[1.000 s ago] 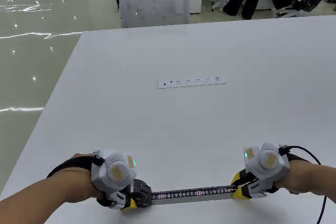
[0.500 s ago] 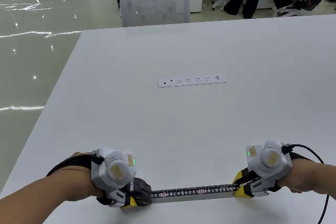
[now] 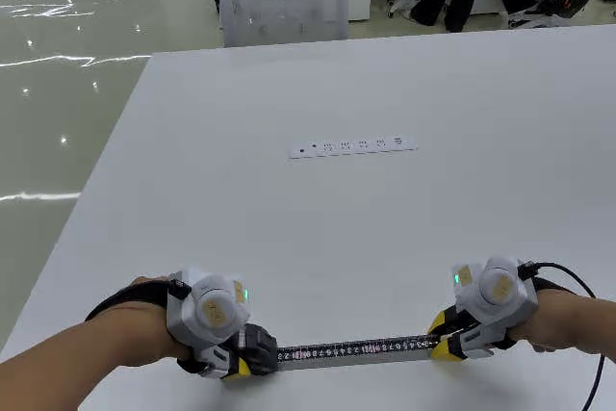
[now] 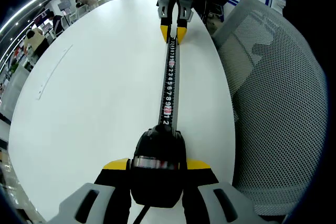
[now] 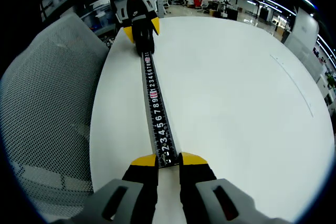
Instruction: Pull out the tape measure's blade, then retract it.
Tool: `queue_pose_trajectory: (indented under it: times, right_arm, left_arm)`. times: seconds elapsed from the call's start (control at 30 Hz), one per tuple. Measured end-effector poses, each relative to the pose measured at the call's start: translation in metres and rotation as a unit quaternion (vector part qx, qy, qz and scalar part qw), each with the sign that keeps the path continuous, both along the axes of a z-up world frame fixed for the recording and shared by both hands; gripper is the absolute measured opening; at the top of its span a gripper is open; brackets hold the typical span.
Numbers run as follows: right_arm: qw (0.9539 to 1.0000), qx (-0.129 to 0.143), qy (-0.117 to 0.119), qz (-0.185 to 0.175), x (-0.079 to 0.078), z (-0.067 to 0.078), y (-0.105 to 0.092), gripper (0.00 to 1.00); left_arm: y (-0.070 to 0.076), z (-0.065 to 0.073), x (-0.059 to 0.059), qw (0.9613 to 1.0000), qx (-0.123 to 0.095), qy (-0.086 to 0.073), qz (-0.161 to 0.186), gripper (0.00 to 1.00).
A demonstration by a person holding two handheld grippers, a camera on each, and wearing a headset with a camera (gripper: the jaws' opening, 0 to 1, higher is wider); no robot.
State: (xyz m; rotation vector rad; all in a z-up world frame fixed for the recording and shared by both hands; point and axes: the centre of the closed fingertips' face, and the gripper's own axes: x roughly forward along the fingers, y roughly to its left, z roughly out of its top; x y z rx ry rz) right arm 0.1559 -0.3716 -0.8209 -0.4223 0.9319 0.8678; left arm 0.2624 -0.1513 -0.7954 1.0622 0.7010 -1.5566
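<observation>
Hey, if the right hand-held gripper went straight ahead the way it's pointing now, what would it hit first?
Probably the tape measure case, held in the left hand-held gripper. The right hand-held gripper points along the blade it grips, straight at that case.

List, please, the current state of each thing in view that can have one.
left gripper: shut on the tape measure case.
right gripper: shut on the tip of the blade.
tape measure case: gripped, with its blade out.
blade: pulled out, stretched straight between the two grippers.
power strip: lying flat on the table, nothing plugged in.
</observation>
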Motion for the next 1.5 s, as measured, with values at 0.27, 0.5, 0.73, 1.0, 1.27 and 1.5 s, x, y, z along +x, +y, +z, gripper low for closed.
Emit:
queue_pose_trajectory:
  times: [0.27, 0.5, 0.73, 1.0, 1.27, 1.5]
  right_arm:
    - [1.0000, 0.000, 0.003, 0.000, 0.000, 0.000, 0.000, 0.13]
    - [1.0000, -0.003, 0.004, 0.002, 0.000, 0.000, 0.000, 0.13]
    - [0.9999, -0.008, 0.007, 0.005, 0.001, -0.001, 0.000, 0.14]
    - [0.9999, -0.008, 0.007, -0.007, 0.001, 0.000, 0.001, 0.15]
    - [0.9995, -0.003, 0.019, -0.023, -0.001, 0.000, 0.004, 0.20]
    - [0.9983, -0.022, 0.009, -0.053, -0.004, 0.001, -0.009, 0.27]
  left_arm:
    - [0.000, 0.000, 0.000, 1.0000, -0.002, 0.000, 0.001, 0.34]
    - [-0.001, 0.000, 0.000, 1.0000, -0.004, -0.002, 0.002, 0.34]
    - [-0.003, 0.000, 0.001, 0.9999, -0.012, -0.004, 0.004, 0.34]
    - [-0.001, 0.002, 0.005, 0.9990, -0.030, -0.001, 0.031, 0.37]
    - [0.012, 0.007, 0.019, 0.9906, -0.045, 0.021, 0.127, 0.52]
    - [0.021, 0.012, 0.023, 0.9780, -0.090, 0.042, 0.184, 0.76]
